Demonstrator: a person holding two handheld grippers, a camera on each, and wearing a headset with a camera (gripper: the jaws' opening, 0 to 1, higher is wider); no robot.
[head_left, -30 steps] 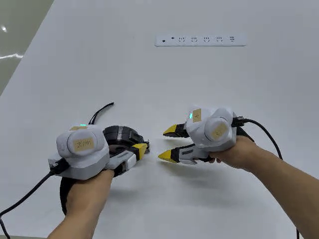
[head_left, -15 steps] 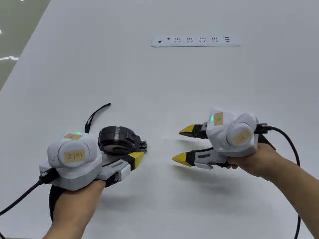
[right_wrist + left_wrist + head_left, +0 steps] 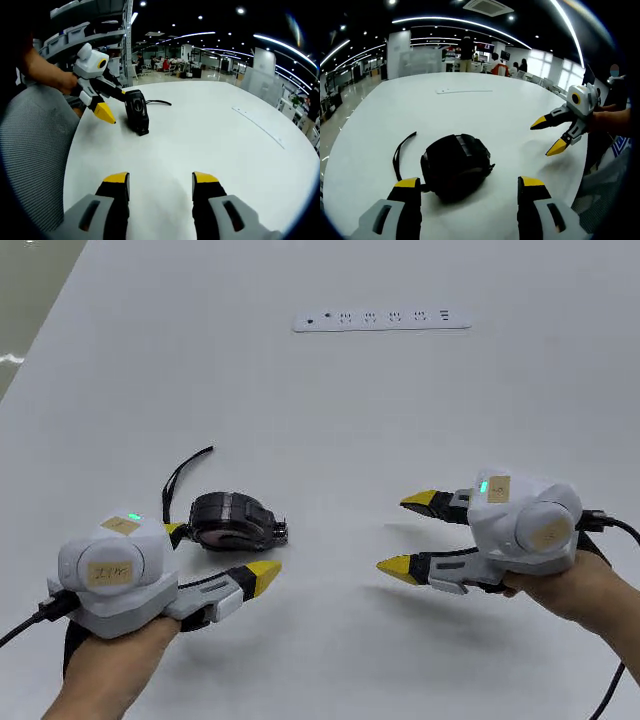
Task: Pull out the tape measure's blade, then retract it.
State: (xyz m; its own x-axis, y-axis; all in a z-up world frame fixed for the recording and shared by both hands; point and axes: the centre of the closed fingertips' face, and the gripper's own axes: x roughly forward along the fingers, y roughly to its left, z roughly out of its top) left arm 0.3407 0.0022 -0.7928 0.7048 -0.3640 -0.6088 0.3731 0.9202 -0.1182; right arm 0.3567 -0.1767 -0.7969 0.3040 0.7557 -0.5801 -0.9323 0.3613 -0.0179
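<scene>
A: Where's the tape measure (image 3: pixel 232 521)?
B: It lies on the white surface (image 3: pixel 330 420), left of centre and on the near side. The case is black, and the blade's hook end sits at its right edge. A black strap (image 3: pixel 180 472) curls away from the case toward the far left.
A: And the left gripper (image 3: pixel 220 550)?
B: It is just on the near side of the case, with its jaws spread wide and gripping nothing. One yellow tip is by the left of the case, though I cannot tell whether it touches. The other tip is on the near right, apart from the case. In the left gripper view the case lies just ahead of the two tips, in line with the gap between them.
A: The right gripper (image 3: pixel 392 534)?
B: It is well apart on the right, held low over the surface. Its jaws are open and empty, with the tips pointing left toward the tape measure.
A: Anything further out?
B: A white power strip (image 3: pixel 381 320) lies flat at the far side
</scene>
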